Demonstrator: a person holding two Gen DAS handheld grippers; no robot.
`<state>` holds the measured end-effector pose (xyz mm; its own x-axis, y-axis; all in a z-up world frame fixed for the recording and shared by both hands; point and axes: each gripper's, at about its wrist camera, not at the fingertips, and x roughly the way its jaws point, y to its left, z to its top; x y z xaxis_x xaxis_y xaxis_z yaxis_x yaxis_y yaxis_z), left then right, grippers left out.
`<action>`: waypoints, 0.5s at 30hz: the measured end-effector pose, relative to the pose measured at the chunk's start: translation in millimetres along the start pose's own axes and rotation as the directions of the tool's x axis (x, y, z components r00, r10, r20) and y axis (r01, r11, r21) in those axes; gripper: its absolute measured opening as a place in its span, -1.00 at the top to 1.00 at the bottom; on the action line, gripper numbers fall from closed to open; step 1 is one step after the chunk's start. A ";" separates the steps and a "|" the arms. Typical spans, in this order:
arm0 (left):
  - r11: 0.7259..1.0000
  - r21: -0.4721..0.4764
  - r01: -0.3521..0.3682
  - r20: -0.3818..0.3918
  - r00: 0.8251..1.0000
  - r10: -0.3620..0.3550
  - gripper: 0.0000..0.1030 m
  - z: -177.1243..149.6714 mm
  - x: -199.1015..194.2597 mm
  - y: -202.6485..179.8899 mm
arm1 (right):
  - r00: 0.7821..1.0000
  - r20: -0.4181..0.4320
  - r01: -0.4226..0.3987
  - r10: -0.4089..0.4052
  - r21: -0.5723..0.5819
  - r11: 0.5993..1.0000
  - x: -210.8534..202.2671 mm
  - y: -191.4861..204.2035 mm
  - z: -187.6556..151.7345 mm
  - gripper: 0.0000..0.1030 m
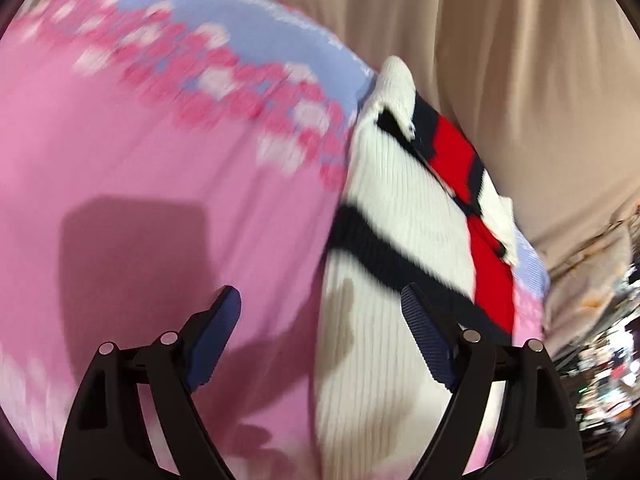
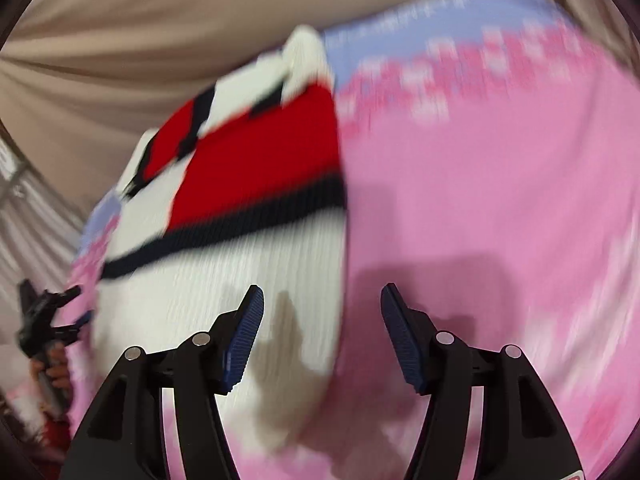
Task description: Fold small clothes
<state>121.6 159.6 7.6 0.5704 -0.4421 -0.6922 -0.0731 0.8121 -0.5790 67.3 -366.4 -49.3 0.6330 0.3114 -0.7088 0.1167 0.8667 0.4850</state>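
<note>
Up close, the left hand-held gripper [image 1: 320, 320] hangs over the laundry with its two blue-padded fingers [image 1: 218, 332] spread wide apart and nothing between them; one finger is above pink cloth, the other above the white knit. The right hand-held gripper [image 2: 322, 320] is posed the same way, its fingers well apart and empty, straddling the edge where the knit meets the pink cloth. Both cast dark shadows on the fabric below.

Beneath them lies a small ribbed sweater [image 1: 384, 208], white with a navy stripe across it and a red panel toward its far side, a navy-trimmed collar or cuff turned up at the top. It rests on a pink sheet [image 1: 132, 152] printed with a band of deeper pink and white blossoms and a pale blue border [image 1: 256, 28] at the far edge. Whether a table or something else lies under the sheet cannot be told. Behind hangs a beige curtain [image 1: 500, 60] in long folds.

Only the right wrist view shows the other hand-held gripper from outside, at the lower left beside the sheet's edge, with a hand [image 2: 54, 368] around its handle. Only the left wrist view shows a blurred clutter of room objects [image 1: 604, 364] at the far right. Both views are smeared by motion blur.
</note>
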 end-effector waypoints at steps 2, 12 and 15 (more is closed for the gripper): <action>0.998 -0.031 0.060 -0.028 0.998 -0.061 -0.58 -15.0 -5.9 -0.2 | 0.996 -0.027 -0.087 0.087 0.026 0.996 -0.3 4.6 -13.2 -0.23; 0.994 0.042 0.100 -0.112 0.989 -0.095 0.45 -33.9 25.1 -39.8 | 0.988 0.040 -0.153 0.149 0.121 0.981 15.4 23.7 -18.5 0.84; 0.998 0.018 0.058 -0.119 0.991 -0.056 0.86 -33.7 20.8 -34.9 | 0.983 0.122 -0.152 0.139 0.098 0.984 -8.6 29.1 -22.6 0.86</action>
<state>108.5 109.2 -1.1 0.4722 -0.5288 -0.7052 -0.0253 0.7916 -0.6106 47.9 -335.0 -40.7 0.7317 0.3792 -0.5665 0.0937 0.7672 0.6346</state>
